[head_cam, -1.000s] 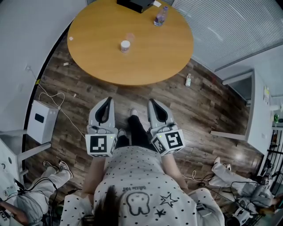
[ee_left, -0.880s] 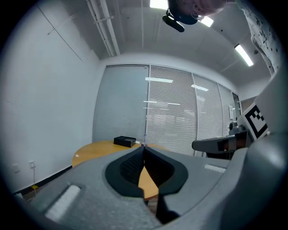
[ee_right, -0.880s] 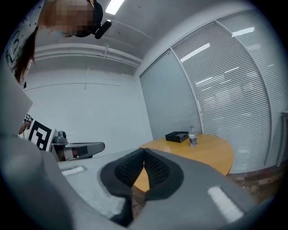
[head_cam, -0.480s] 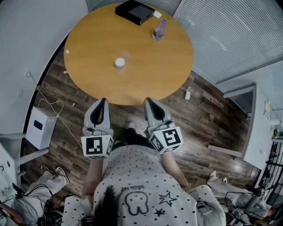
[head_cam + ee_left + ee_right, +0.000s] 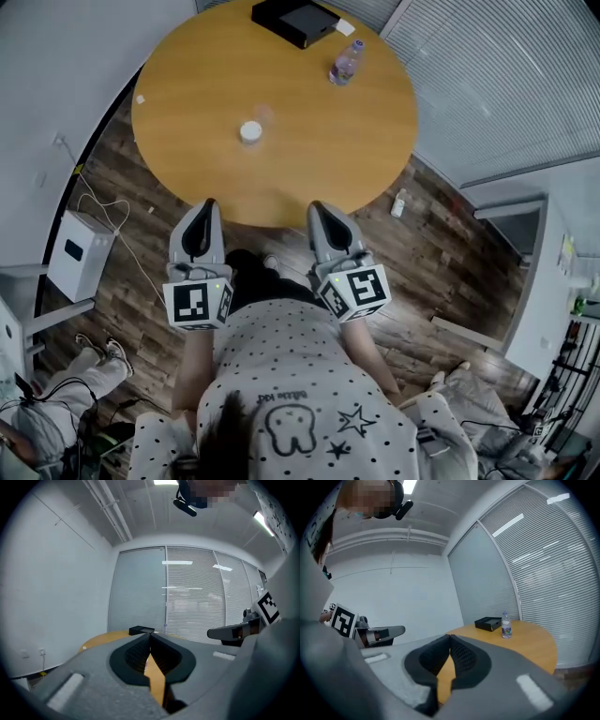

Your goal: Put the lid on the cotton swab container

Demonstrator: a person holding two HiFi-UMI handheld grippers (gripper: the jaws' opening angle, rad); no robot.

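Wood-plank floor (image 5: 450,244) runs under everything. The round wooden surface (image 5: 309,141) takes up the top-centre of the head view. The person's dotted shirt (image 5: 281,375) sits on the near side of the surface, clear of its edge. Both grippers are held out side by side just short of the near rim, tips pointing at it, above the floor and not over the wood. The left gripper (image 5: 205,206) has its jaws closed w/ nothing between them; its own view shows only a sliver of the surface below where the pads meet. The right gripper (image 5: 319,208) is the same: jaws pressed together, empty, w/ the surface visible beyond them. Neither touches anything. A white box unit (image 5: 80,255) stands on the floor off the surface's left side, w/ a cable trailing from it. A black flat box (image 5: 295,21) lies at the far edge of the surface. A clear water bottle (image 5: 345,62) stands upright near that far edge, just right of the box, apart from it. Another small bottle (image 5: 399,202) stands on the floor just past the surface's right-near rim. Task items are approx. mid-surface, a bit left of centre and well apart from both grippers. A small white round piece (image 5: 250,132) looks like the lid. A faint clear shape (image 5: 265,114) just beyond it is prob. the cotton swab container. Both are too small to tell which is which, or whether they touch. A tiny white scrap (image 5: 140,98) lies at the surface's left rim.
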